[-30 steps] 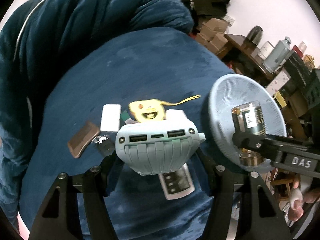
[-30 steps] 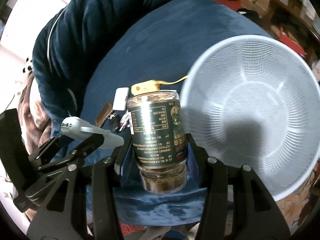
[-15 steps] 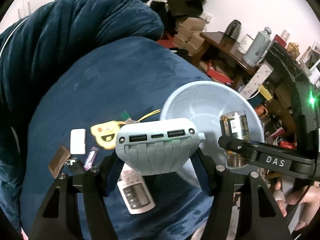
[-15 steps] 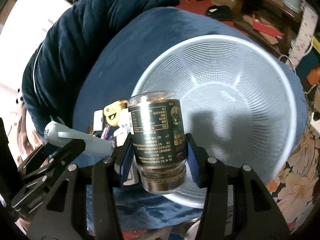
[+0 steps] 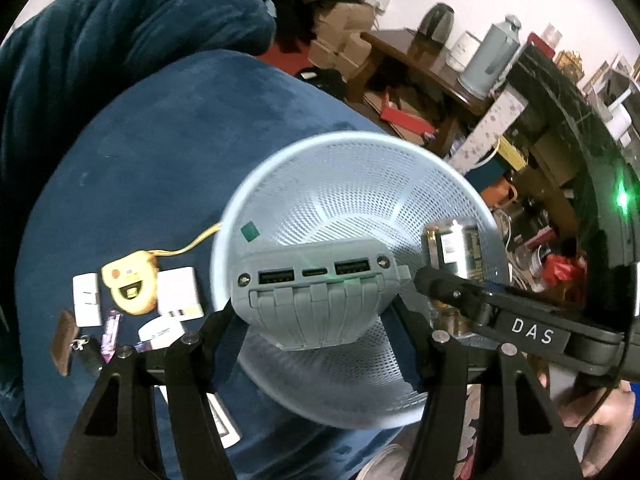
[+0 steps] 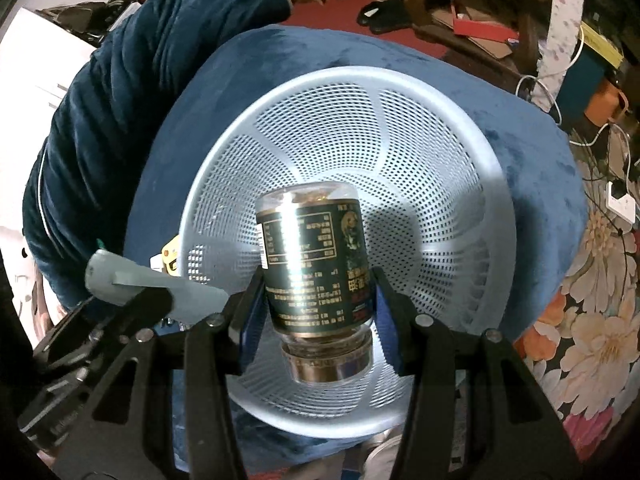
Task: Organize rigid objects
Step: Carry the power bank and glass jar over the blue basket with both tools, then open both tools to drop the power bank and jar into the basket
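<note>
My left gripper [image 5: 316, 320] is shut on a grey-blue power bank [image 5: 316, 296], held above the near side of a pale blue perforated basket [image 5: 360, 184]. My right gripper [image 6: 316, 304] is shut on a glass jar with a dark green label [image 6: 316, 264], held over the basket's [image 6: 400, 128] middle. The jar [image 5: 456, 244] and right gripper also show at the right of the left wrist view. The power bank [image 6: 152, 284] shows at the left of the right wrist view. The basket holds nothing that I can see.
The basket sits on a round blue velvet cushion [image 5: 160, 140]. Left of it lie a yellow tape measure [image 5: 130, 288], white boxes [image 5: 178, 290], a brown comb [image 5: 64, 340], a purple item [image 5: 111, 334] and a remote [image 5: 220, 420]. A cluttered table and floor lie beyond.
Both grippers have moved right, toward and over the basket, carrying the power bank and the jar. The loose items have slid to the left of the left wrist view.
</note>
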Demonstrator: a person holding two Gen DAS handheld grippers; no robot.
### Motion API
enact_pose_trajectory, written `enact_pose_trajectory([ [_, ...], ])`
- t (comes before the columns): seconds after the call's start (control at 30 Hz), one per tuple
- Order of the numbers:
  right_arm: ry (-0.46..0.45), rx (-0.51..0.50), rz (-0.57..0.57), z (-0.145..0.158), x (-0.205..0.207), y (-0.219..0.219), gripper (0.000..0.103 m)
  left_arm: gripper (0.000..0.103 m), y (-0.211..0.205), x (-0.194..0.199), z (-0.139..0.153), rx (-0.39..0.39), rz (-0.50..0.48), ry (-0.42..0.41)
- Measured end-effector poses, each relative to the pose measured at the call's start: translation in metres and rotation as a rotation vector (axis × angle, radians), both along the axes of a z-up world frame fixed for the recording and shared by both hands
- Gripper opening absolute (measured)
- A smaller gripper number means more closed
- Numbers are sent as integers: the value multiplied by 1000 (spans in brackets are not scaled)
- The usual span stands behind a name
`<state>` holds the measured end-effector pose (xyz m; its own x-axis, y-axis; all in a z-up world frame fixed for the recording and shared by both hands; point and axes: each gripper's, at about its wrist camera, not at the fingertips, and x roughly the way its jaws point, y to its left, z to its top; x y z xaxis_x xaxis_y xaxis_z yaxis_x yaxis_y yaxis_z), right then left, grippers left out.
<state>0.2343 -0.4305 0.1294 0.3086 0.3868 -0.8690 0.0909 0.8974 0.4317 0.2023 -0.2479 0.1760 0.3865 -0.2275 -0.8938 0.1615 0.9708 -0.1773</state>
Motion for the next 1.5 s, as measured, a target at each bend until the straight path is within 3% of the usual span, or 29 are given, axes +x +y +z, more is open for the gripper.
enact_pose_trajectory([
  [0.3,10,-67,0,-8,7,-6,50,66,-9,17,-32,28,-7,75],
  [0.57,3,-210,40,-10,10,3,50,66,-11,24,-53,50,5,120],
  [0.83,-4,-265,57,-11,12,7,50,67,-9,29,-58,24,19,129],
  [0.9,-3,-273,58,-11,12,8,51,71,-8,26,-50,40,19,80],
  [0.97,0,-274,54,-10,11,8,51,84,-8,24,-37,69,28,23],
  [1.03,2,-273,41,-9,10,7,52,90,-5,24,-29,63,37,7],
  [1.17,-18,-263,12,-2,6,3,70,102,7,22,-23,56,55,13],
  [1.43,-23,-267,35,3,0,14,86,102,22,8,-16,66,79,1],
  [1.5,-30,-287,38,5,-2,17,98,102,28,5,-14,67,90,-5],
])
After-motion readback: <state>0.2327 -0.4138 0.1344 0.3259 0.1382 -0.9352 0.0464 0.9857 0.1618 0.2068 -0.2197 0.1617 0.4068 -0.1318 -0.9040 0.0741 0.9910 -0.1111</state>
